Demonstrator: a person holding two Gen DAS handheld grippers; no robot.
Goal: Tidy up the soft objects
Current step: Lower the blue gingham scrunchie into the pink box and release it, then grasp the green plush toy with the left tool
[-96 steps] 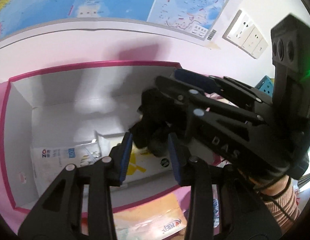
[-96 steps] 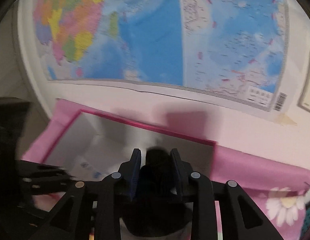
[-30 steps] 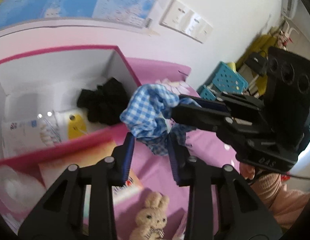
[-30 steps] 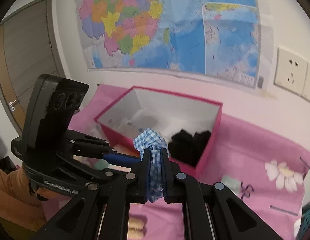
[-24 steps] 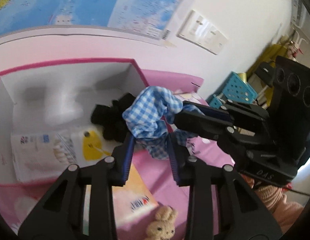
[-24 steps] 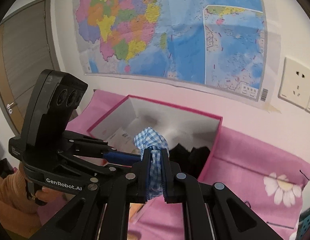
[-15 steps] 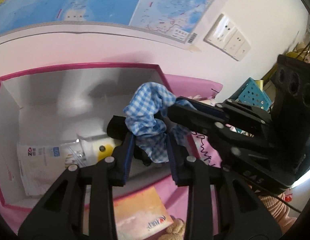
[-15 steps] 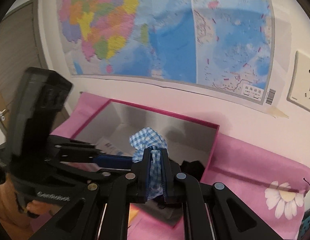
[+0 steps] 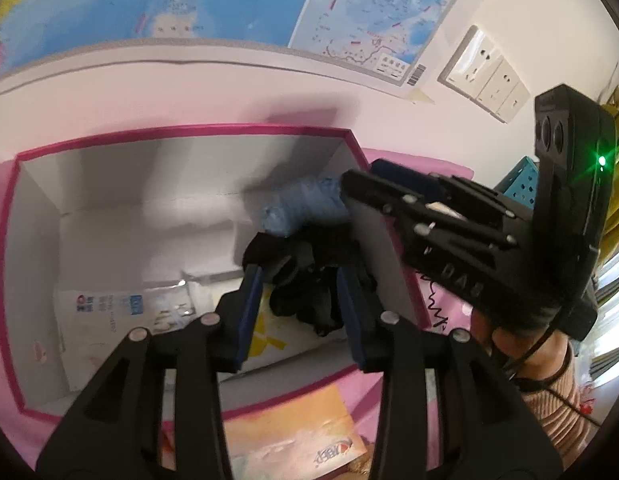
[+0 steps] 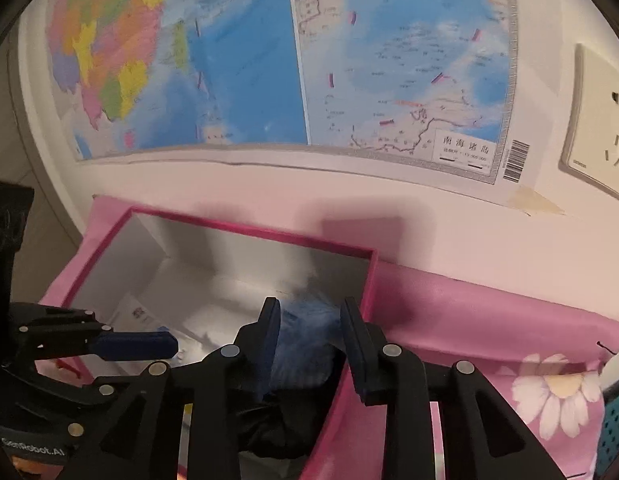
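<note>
A pink-rimmed white box [image 9: 189, 133] lies on a pink cloth. A blue checked cloth [image 9: 305, 206] shows blurred inside the box, above a black cloth [image 9: 309, 272] at the box's right end. My right gripper [image 10: 311, 316] is open over the box, with the blue checked cloth [image 10: 305, 332] loose between its fingers and the black cloth [image 10: 285, 420] below. It also shows in the left wrist view [image 9: 359, 176], reaching in from the right. My left gripper [image 9: 299, 280] is open and empty above the black cloth.
White packets [image 9: 109, 320] and a yellow-marked pack [image 9: 265, 332] lie in the box. An orange packet [image 9: 293, 432] lies in front of it. A wall map [image 10: 269, 60] and sockets [image 9: 485, 80] hang behind. A teal basket [image 9: 521, 180] stands right.
My right gripper has opened and let go of the blue checked cloth, which is dropping into the box onto the black cloth. Both grippers have moved in over the box.
</note>
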